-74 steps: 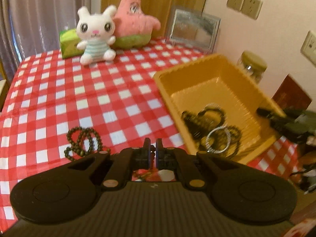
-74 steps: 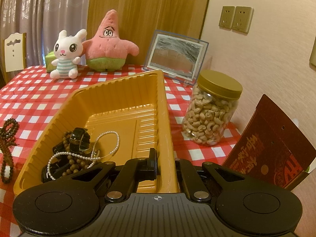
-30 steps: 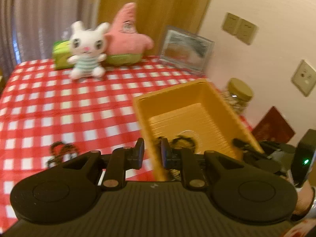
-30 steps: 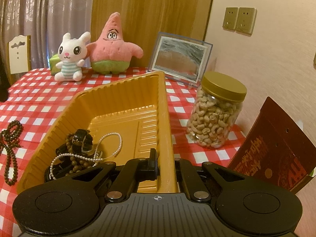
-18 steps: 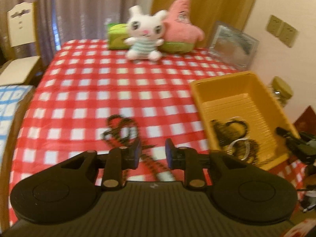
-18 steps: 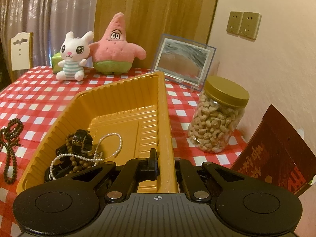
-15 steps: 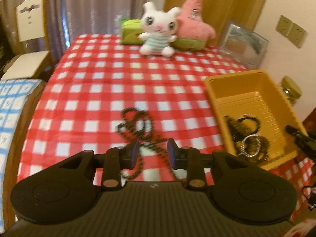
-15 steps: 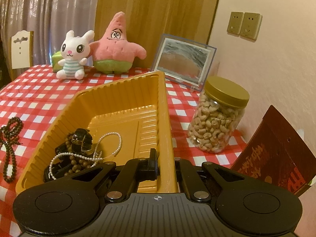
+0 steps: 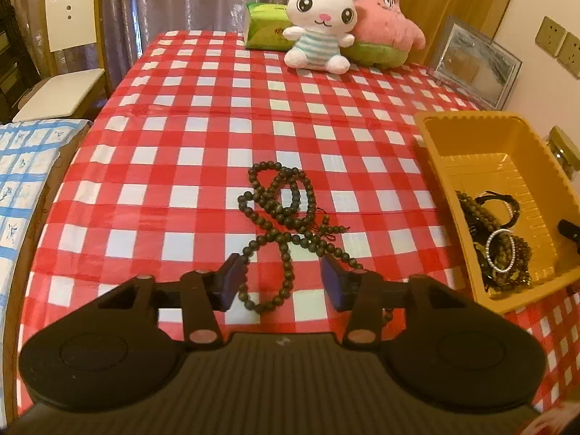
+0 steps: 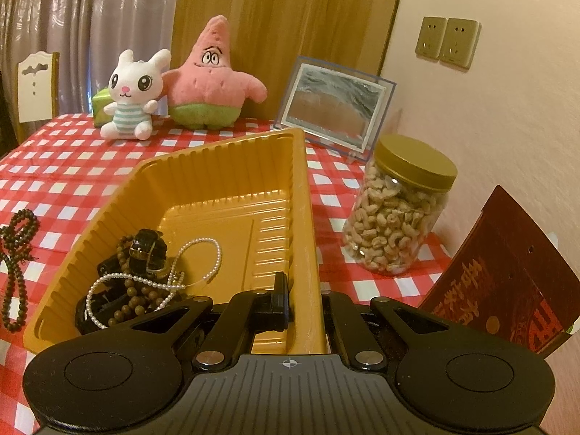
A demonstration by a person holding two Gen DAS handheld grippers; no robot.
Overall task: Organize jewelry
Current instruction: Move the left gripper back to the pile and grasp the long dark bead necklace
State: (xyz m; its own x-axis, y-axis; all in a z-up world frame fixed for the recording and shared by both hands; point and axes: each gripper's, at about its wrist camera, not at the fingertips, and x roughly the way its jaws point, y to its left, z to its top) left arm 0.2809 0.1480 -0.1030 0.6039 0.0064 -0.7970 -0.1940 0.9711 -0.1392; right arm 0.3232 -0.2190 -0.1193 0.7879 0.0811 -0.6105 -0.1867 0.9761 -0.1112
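A long dark bead necklace [image 9: 286,224] lies tangled on the red checked tablecloth; it also shows at the left edge of the right wrist view, necklace [image 10: 16,250]. My left gripper [image 9: 281,282] hovers just over its near loop, jaws opening, with beads between the fingers and the pads not touching them. A yellow tray [image 9: 453,137] to the right holds a pearl strand [image 10: 203,250], a black strap [image 10: 146,250] and brown beads. My right gripper [image 10: 304,308] is shut on the tray [image 10: 217,152] at its near right wall, one finger inside and one outside.
A white plush rabbit [image 9: 319,21], a pink star plush [image 9: 384,25] and a green pack [image 9: 266,25] stand at the table's far edge. A picture frame [image 10: 333,108], a jar of nuts [image 10: 398,217] and a dark red packet [image 10: 507,272] sit right of the tray. A chair [image 9: 69,47] stands at the left.
My left gripper swung left from above the tray to over the bead necklace, came lower, and its jaws spread apart. The right gripper and the tray stayed put.
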